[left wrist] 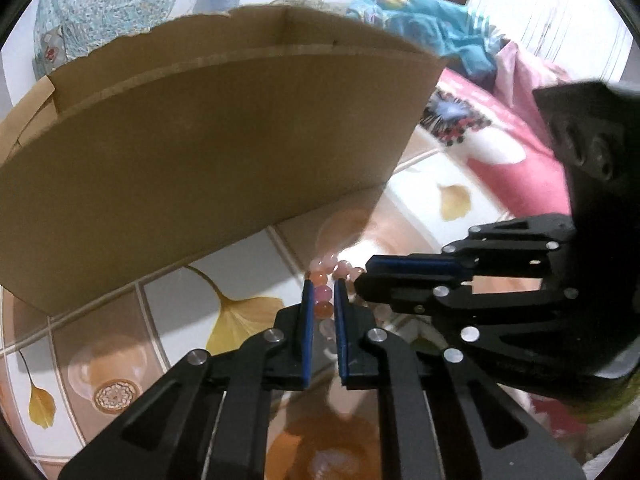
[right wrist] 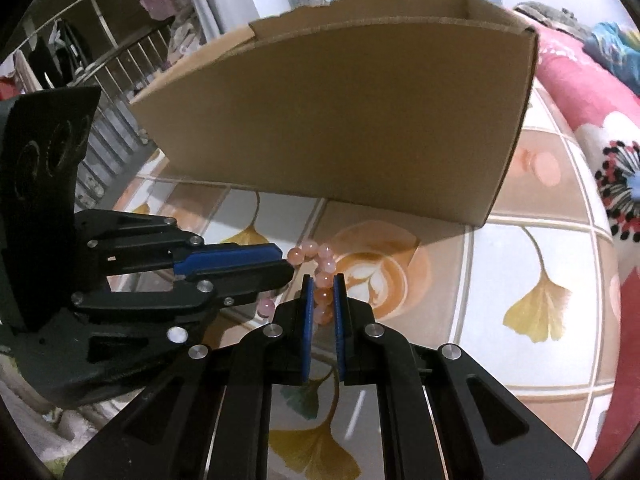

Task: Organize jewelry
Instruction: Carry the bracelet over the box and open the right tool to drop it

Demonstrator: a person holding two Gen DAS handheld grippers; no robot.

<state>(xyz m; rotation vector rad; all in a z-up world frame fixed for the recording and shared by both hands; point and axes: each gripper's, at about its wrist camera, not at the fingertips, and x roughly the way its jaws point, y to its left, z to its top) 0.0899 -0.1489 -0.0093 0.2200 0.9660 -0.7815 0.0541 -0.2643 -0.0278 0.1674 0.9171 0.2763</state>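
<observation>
1. Left gripper (left wrist: 322,304): pads pressed onto the beads of the bracelet (left wrist: 324,300), several beads pinched between them. No earlier view to compare.
2. Right gripper (right wrist: 322,300): pads likewise clamped on beads of the same bracelet, on another part of the loop. In the left view its fingers come in from the right, their tips just beside the left pads.
3. Bracelet: pink and orange round beads on a strand. It runs ahead of both sets of fingertips, the free part curving between the two grips, above or on the tablecloth (right wrist: 532,248); which, I cannot tell.
4. Box (right wrist: 340,120): open cardboard, standing beyond both fingertips, its near wall facing the grippers, rim above the beads. Judged to be the destination.
5. Step in hand, as judged: carry the bracelet, held at two points, up over the near wall and into the box.
6. Handling notes:
   - Move both grippers together; pulling them apart would strain the strand.
   - Round beads can roll out of flat pads; keep the pinch firm and avoid twisting.
   - Raise the loop clear of the rim before going forward, or the hanging beads may catch on the wall.
   - Release only once the beads are inside.
</observation>
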